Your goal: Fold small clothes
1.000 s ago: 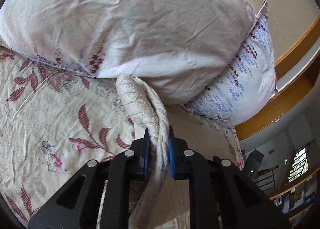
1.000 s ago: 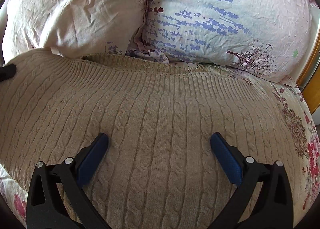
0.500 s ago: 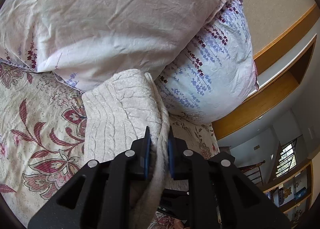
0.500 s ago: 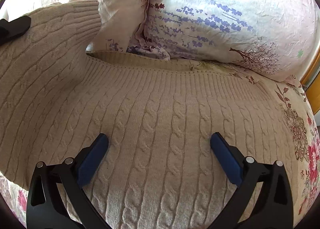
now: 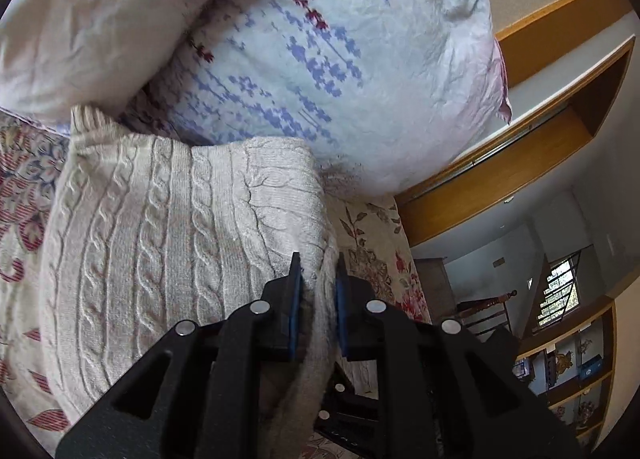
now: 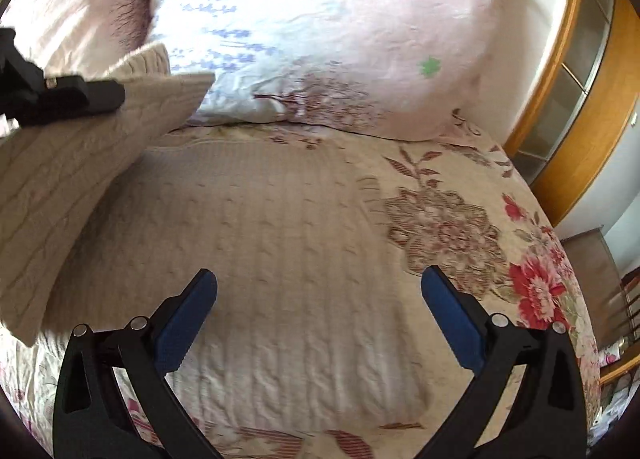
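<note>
A beige cable-knit sweater point(image 6: 280, 259) lies on the flowered bed. My left gripper point(image 5: 318, 279) is shut on the sweater's edge point(image 5: 320, 339) and holds that side lifted; the raised flap point(image 5: 168, 243) hangs over the flat part. In the right wrist view the left gripper point(image 6: 80, 95) shows at the upper left with the lifted flap point(image 6: 60, 179) draped below it. My right gripper point(image 6: 318, 287) is open and empty, low over the middle of the flat sweater.
Two pillows point(image 5: 320, 59) point(image 6: 360, 39) lean at the head of the bed, just beyond the sweater. The flowered bedspread point(image 6: 500, 239) extends to the right. A wooden frame point(image 6: 580, 119) and shelves point(image 5: 572, 371) stand past the bed's right edge.
My left gripper has carried the sweater's edge up and to the right, folding the flap over the flat part. My right gripper has shifted right over the sweater and stays open.
</note>
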A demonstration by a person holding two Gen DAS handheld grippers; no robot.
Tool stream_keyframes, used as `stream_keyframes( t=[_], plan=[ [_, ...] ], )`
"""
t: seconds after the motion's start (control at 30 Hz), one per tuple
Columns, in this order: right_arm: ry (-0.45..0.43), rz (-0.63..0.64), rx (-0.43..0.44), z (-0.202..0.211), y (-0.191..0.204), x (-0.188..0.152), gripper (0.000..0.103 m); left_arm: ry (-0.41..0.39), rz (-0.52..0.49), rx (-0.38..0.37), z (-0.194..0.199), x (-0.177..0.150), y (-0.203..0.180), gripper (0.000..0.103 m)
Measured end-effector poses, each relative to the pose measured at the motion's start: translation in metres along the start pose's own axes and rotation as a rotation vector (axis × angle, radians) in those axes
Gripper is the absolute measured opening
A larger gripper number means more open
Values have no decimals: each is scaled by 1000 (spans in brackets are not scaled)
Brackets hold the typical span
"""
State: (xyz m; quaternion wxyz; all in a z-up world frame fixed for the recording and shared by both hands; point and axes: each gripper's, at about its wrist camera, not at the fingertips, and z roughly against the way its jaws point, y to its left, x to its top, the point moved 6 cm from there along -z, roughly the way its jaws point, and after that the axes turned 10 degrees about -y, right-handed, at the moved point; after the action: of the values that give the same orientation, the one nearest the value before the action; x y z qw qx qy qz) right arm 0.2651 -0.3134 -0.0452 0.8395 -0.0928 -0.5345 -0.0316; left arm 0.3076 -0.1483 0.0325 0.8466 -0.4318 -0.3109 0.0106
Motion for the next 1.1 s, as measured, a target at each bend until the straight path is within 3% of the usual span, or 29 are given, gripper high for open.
stream_keyframes(
  t=[0.13, 0.2, 0.27, 0.33, 0.43, 0.53, 0.6, 0.7, 0.77, 0.9, 0.93, 1.1],
  plan=[
    [3, -100, -13, -2, -43, -6, 102, 77, 32, 16, -39, -31, 8, 15],
    [3, -162, 17, -2, -56, -8, 102, 70, 31, 3, -42, -33, 8, 18],
    [-12, -224, 68, 4, -65, -8, 102, 73, 58, -49, -39, -30, 2, 31],
    [-35, -288, 143, 16, -70, -6, 102, 75, 87, -136, -25, -25, -4, 62],
    [-94, -385, 329, 28, -67, 2, 102, 29, 19, -181, 10, -17, -14, 80],
    [-76, -442, 485, 29, -59, 13, 102, -97, -148, -63, 52, -9, -12, 93],
    [-7, -482, 574, 23, -49, 16, 100, -187, -269, 101, 75, -5, -2, 98],
    [108, -530, 667, 6, -29, 19, 75, -269, -355, 278, 102, -5, 25, 101],
    [178, -550, 686, -6, -16, 16, 59, -280, -369, 345, 110, -10, 43, 101],
    [276, -560, 685, -25, 7, 6, 52, -263, -433, 460, 111, -24, 70, 101],
    [280, -553, 682, -26, 11, 5, 52, -260, -451, 481, 112, -27, 73, 101],
    [264, -494, 683, -25, 30, 8, 27, -246, -538, 534, 104, -36, 73, 101]
  ],
)
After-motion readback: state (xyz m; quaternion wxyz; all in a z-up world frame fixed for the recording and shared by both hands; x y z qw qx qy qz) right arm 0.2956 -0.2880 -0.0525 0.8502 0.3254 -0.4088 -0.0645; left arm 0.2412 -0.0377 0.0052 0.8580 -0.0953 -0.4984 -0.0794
